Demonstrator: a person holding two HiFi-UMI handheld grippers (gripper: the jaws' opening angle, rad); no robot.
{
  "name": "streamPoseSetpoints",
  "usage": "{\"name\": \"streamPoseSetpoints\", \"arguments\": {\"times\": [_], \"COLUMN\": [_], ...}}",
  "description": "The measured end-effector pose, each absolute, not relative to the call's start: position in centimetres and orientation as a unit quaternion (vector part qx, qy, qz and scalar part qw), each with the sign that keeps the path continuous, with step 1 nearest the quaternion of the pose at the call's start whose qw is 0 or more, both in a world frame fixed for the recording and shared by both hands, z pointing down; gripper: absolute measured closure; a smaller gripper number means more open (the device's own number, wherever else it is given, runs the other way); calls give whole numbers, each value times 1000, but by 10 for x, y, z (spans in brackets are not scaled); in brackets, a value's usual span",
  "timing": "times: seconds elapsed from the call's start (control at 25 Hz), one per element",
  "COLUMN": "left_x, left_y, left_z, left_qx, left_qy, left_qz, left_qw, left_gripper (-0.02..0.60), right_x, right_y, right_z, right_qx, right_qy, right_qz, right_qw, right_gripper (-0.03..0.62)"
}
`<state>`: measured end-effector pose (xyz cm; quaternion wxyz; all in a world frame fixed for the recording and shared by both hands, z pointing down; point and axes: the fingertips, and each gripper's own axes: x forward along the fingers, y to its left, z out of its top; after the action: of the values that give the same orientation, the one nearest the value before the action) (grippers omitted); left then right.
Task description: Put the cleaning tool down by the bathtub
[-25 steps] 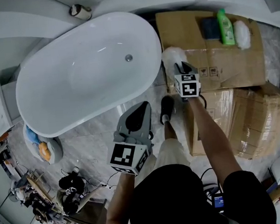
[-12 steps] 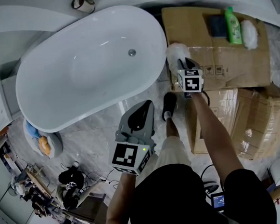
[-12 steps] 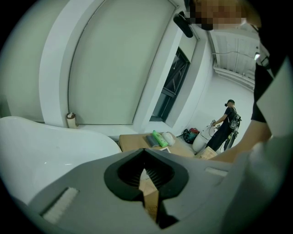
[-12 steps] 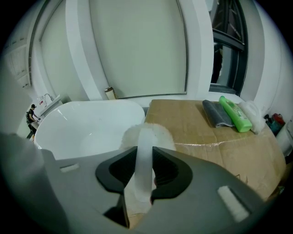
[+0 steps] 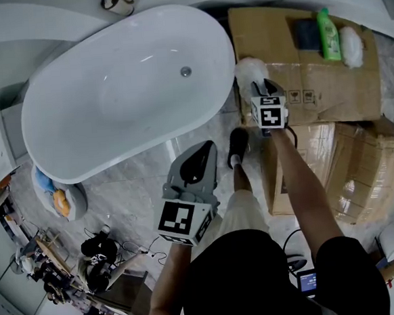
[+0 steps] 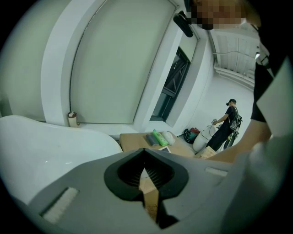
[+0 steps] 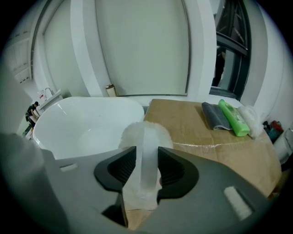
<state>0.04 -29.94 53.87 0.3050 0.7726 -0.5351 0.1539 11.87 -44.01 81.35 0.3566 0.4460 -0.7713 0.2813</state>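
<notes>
Head view: bathtub (image 5: 98,107) shows drain (image 5: 186,71); box (image 5: 269,39) bears bottle (image 5: 329,35).

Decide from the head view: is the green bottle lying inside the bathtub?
No, the green bottle lies on the cardboard box beside the bathtub.

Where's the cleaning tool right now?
Head view, right side: the cleaning tool stands between the right gripper jaws, which have just been opening, at the cardboard box corner beside the bathtub.
</notes>
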Motion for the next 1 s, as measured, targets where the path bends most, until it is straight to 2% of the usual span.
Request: {"name": "streamPoseSetpoints", "arguments": {"times": [0.24,1.0], "left_x": [5,14], "left_y": [-295,-267], "left_z": [537,520], "left_qx": [773,792], "left_qy": [-535,-520], "left_qz": [154,146], "left_qw": [305,285], "left_gripper": [583,584], "right_x": [121,131], "right_y": [-440,-411], "right_z": [809,754], "right_qx": [450,457], "right_qy": [-771,-790], "right_qz": [269,210], "right_qw": [361,350], "right_gripper": [445,445]}}
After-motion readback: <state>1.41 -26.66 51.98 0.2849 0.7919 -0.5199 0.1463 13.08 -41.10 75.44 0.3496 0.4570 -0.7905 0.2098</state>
